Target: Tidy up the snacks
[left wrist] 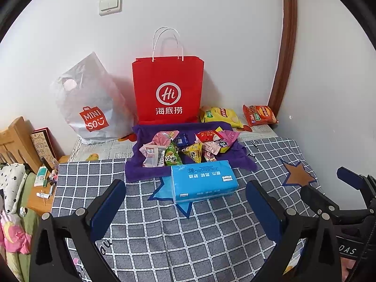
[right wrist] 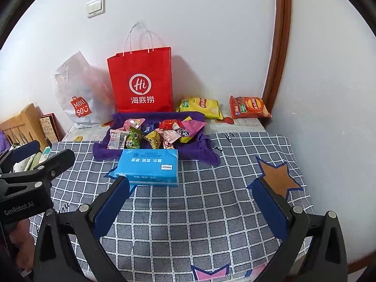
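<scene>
We hold left gripper [left wrist: 185,202] and right gripper [right wrist: 190,197] wide apart, empty; small snacks [left wrist: 185,148] heaped on purple cloth [left wrist: 141,171], chip bags [left wrist: 221,116] apart; sorting stage unclear.

Both views are evenly and brightly lit, and soft, diffuse light is cast from the front. A faint shadow is thrown onto the white wall [left wrist: 223,35] to the right of the red paper bag [left wrist: 168,89], seen more strongly in the right wrist view. Mild glare is picked up on the translucent plastic bag [left wrist: 87,98]. Straight lines are bent hard by the fisheye: the brown door frame [left wrist: 285,47] is curved, and the corners are blacked out. The centre is held sharp, while the edges are slightly softened.
</scene>
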Available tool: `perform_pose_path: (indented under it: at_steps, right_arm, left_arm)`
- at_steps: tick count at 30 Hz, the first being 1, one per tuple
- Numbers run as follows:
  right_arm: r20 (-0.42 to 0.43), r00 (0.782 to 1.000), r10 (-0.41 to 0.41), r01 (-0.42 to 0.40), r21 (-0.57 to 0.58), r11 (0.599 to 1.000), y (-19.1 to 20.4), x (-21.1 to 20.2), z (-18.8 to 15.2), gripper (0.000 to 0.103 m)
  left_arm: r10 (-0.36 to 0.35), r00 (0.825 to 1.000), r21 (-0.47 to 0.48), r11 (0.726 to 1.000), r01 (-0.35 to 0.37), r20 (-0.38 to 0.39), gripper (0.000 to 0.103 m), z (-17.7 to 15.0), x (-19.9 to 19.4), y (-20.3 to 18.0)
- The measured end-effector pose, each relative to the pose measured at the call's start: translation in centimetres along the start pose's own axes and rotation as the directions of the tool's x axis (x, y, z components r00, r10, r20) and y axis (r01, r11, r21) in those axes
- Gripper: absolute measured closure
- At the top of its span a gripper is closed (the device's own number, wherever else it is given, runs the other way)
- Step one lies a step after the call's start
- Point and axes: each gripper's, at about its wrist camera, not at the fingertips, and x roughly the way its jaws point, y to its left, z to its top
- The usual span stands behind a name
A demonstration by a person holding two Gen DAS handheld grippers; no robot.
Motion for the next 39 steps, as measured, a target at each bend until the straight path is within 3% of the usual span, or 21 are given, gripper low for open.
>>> perform_pose_path:
  at_steps: [39]
  right_arm:
    - [0.003,1.0,0.007,-0.007,0.002,1.0,0.12,-0.26,-0.02,0.001]
  left_arm:
    - [0.015,1.0,-0.01,1.0,-0.015,-0.004,0.0,0.13,-0.43,0.18]
